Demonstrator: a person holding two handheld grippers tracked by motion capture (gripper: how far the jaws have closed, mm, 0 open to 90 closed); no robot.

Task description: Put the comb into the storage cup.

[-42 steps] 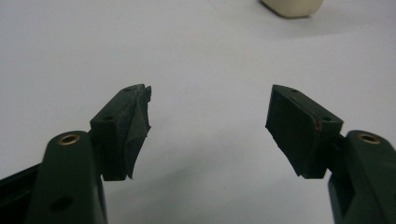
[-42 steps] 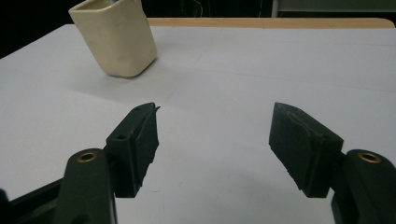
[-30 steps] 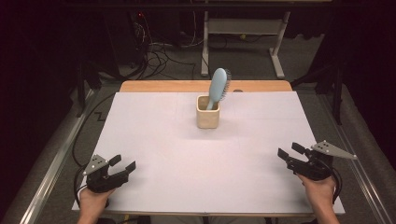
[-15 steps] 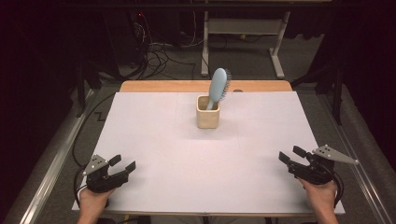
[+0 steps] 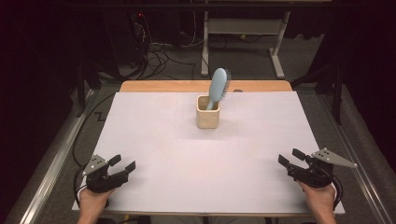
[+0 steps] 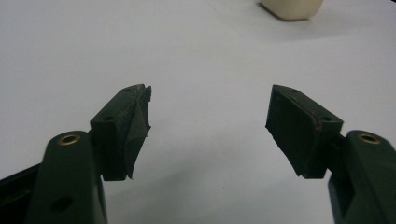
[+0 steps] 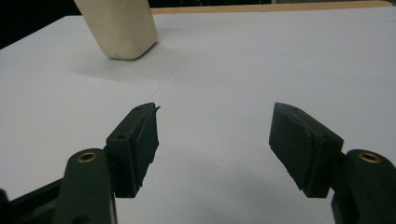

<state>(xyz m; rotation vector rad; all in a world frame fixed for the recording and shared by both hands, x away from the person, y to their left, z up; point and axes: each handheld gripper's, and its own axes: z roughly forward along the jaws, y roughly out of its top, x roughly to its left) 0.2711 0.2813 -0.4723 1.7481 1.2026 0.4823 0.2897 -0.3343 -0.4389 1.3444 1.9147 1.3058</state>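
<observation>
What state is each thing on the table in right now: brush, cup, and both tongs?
hairbrush: standing handle-down in the cup, head leaning right, bristles facing right, untouched.
cup: upright at the table's far middle, holding the brush.
left tongs: open, nothing between the jaws, low over the near left corner.
right tongs: open, nothing between the jaws, low over the near right corner.

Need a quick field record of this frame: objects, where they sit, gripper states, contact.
surface: white table cover, wooden edge at the far side
cup: cream cup, upright, far centre of the table
hairbrush: light blue hairbrush, handle down in the cup, head leaning out above the rim
left gripper: near-left corner, jaws open, nothing between them
right gripper: near-right corner, jaws open, nothing between them
contact: neither gripper touches the cup or the hairbrush; both are well short of them
</observation>
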